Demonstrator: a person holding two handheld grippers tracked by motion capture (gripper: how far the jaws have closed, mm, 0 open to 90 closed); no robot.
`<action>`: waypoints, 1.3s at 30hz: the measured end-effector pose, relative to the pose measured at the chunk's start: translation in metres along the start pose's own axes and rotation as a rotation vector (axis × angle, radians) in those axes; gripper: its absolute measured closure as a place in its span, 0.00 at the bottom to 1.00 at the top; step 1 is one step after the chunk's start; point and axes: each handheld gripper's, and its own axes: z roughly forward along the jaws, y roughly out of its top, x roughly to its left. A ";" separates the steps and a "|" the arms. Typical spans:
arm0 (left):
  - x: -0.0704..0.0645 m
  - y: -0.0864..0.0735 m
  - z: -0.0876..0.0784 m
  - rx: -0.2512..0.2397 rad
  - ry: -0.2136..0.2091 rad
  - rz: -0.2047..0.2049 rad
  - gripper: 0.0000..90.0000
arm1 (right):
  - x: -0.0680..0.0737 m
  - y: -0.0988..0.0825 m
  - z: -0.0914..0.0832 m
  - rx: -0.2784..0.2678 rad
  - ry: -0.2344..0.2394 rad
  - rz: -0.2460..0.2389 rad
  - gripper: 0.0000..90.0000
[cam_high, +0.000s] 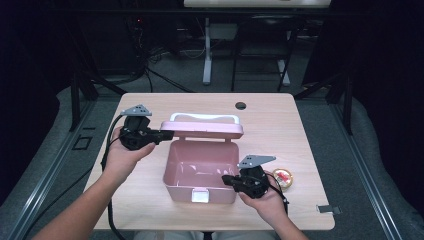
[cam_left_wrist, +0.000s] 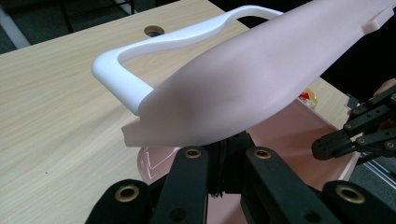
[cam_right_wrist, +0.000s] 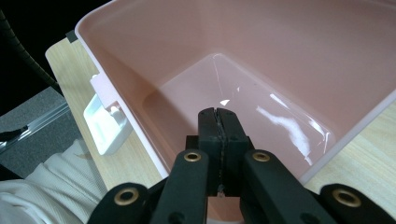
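My left gripper (cam_high: 161, 135) sits at the left end of the pink box's lid (cam_high: 206, 128), jaws closed; in the left gripper view the lid (cam_left_wrist: 252, 88) lies right over the closed tips, but whether they pinch its edge I cannot tell. The lid stands raised over the far wall of the pink box (cam_high: 201, 194), its white handle (cam_high: 205, 117) on the far side. The box rests open near the middle of the bench (cam_high: 150, 210), white latch (cam_high: 200, 195) on its near wall. My right gripper (cam_high: 228, 180) is at the box's near right corner, jaws fully together and holding nothing; in the right gripper view the tips (cam_right_wrist: 218, 122) hang over the bare glossy floor of the box (cam_right_wrist: 261, 107). A small round tin (cam_high: 283, 177) with a red mark lies on the bench just right of my right hand (cam_high: 267, 200).
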 end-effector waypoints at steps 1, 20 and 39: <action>0.000 0.000 0.000 -0.001 0.001 -0.001 1.00 | 0.000 0.000 0.000 0.002 -0.002 -0.002 1.00; 0.004 0.007 0.003 -0.003 0.015 -0.010 1.00 | 0.001 -0.004 0.001 0.018 0.009 -0.020 1.00; 0.004 0.015 0.012 -0.001 0.025 -0.016 1.00 | -0.006 -0.005 -0.005 0.013 0.003 -0.010 1.00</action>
